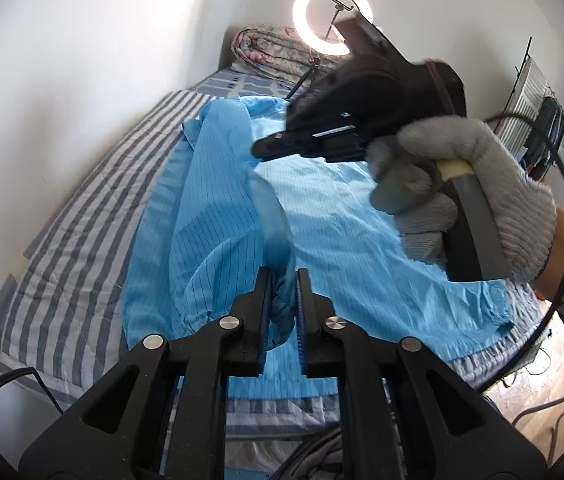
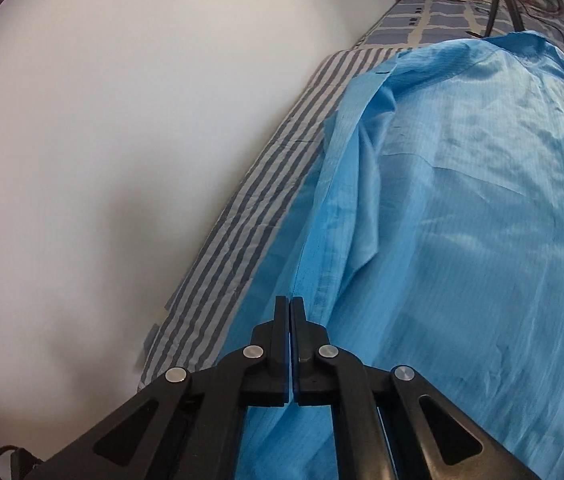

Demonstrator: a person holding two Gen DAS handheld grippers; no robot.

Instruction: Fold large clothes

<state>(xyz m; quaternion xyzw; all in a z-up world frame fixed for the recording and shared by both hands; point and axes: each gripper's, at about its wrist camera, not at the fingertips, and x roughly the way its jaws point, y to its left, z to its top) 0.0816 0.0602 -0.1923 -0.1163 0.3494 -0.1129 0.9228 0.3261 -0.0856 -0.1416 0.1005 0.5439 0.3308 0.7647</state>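
At the lower centre of the left wrist view, the left gripper [image 1: 284, 276] clamps a bunched sleeve cuff [image 1: 282, 312] of the blue garment [image 1: 342, 220] spread on the striped bed [image 1: 81, 200]. The right gripper [image 2: 290, 304], jaws clenched on the garment's folded edge, should rise evenly with it, likely keeping that edge taut to avoid wrinkles.

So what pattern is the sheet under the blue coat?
Grey and white stripes on the sheet; clearest in the left wrist view.

The garment [image 1: 342, 216] lies spread on the bed [image 1: 81, 216], with a rolled quilt [image 1: 265, 50] behind it and the wall [image 1: 81, 60] at left.
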